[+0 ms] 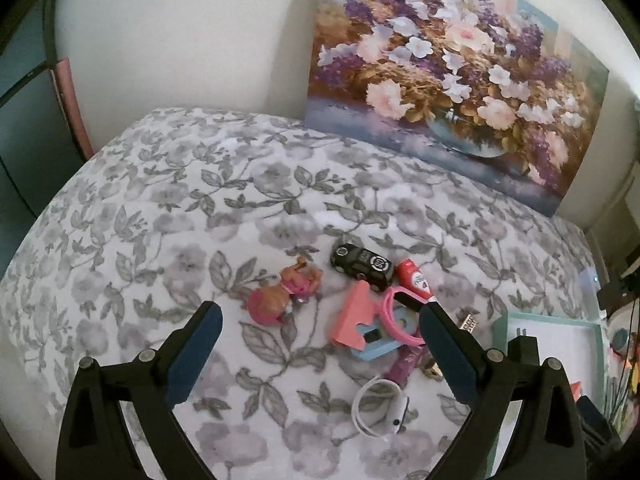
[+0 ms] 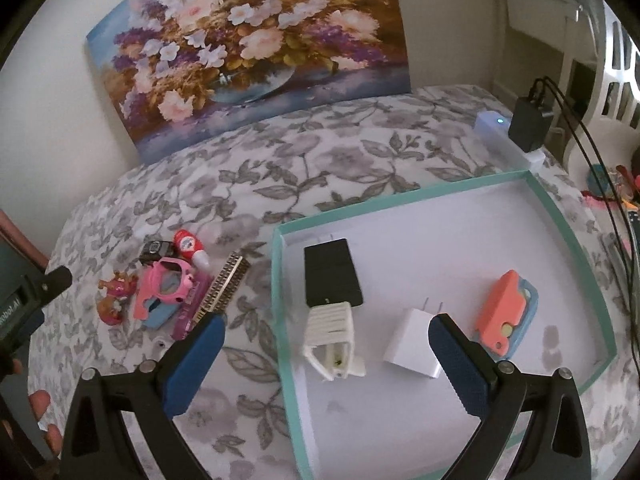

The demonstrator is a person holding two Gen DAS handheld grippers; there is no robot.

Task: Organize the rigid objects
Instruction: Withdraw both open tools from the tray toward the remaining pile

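Toys and small hard items lie in a tight cluster on the bed's grey-flowered cover (image 1: 168, 216): a brown and pink doll figure (image 1: 280, 292) on its side, a black toy car (image 1: 362, 266) touching a red-capped glue bottle (image 1: 414, 282), a pink watch band (image 1: 396, 320) over a pink and blue block (image 1: 362, 330), and a coiled white cable (image 1: 380, 406) nearer the camera. Just beside them sits a shallow teal-rimmed tray (image 2: 280, 280) holding a black phone (image 2: 332, 276), a white ribbed piece (image 2: 332, 332), a white charger plug (image 2: 414, 340) and an orange and blue clip (image 2: 506, 314). Left gripper (image 1: 320, 322) stands wide apart and empty above the cluster; right gripper (image 2: 326, 340) likewise gapes empty over the tray.
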